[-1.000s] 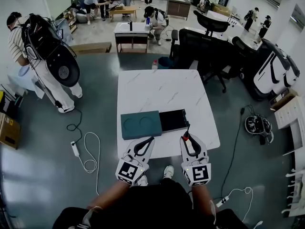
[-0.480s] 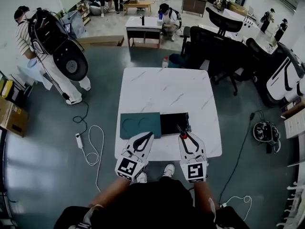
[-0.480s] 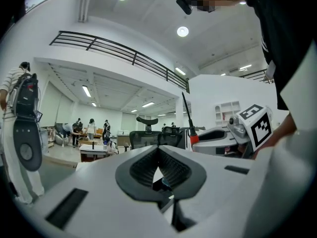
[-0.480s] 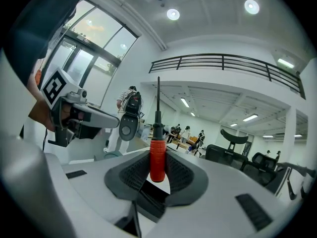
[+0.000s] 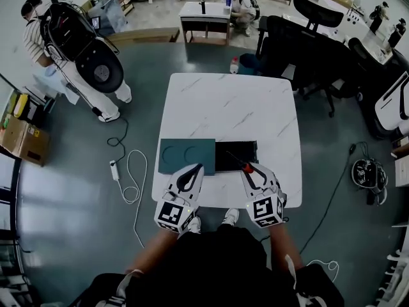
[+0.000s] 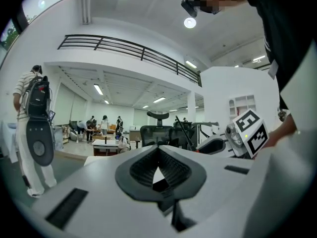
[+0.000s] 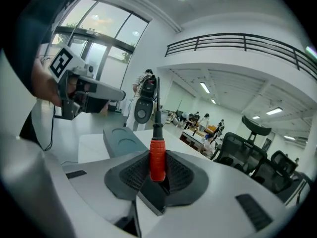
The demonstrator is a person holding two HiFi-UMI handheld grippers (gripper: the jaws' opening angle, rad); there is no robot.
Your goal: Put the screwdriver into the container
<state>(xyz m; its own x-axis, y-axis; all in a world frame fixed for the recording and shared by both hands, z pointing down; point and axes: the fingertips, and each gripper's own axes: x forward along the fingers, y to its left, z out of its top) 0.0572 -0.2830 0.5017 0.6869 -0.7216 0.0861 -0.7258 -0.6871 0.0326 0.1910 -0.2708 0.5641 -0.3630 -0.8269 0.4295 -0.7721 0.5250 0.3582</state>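
The container is a shallow black box (image 5: 235, 155) on the white marble table (image 5: 230, 107), with a teal lid (image 5: 186, 156) lying beside it on its left. My right gripper (image 5: 250, 171) is shut on the screwdriver by its red handle (image 7: 157, 160), at the box's near right corner. The thin dark shaft (image 7: 156, 103) sticks out past the jaws, slanting over the box. My left gripper (image 5: 195, 171) hovers at the near edge of the teal lid (image 7: 124, 140); its jaws are shut and hold nothing (image 6: 157, 170). The left gripper view shows the right gripper (image 6: 237, 135).
Black office chairs (image 5: 300, 40) stand past the table's far right side. A person with a large black bag (image 5: 77, 43) stands at the left. A white cable and power strip (image 5: 124, 171) lie on the floor left of the table. Cardboard boxes (image 5: 25, 139) sit at far left.
My right gripper has moved a little left with the screwdriver, so the shaft now reaches over the black box. The left gripper stays at the lid's near edge. The head view has shifted.
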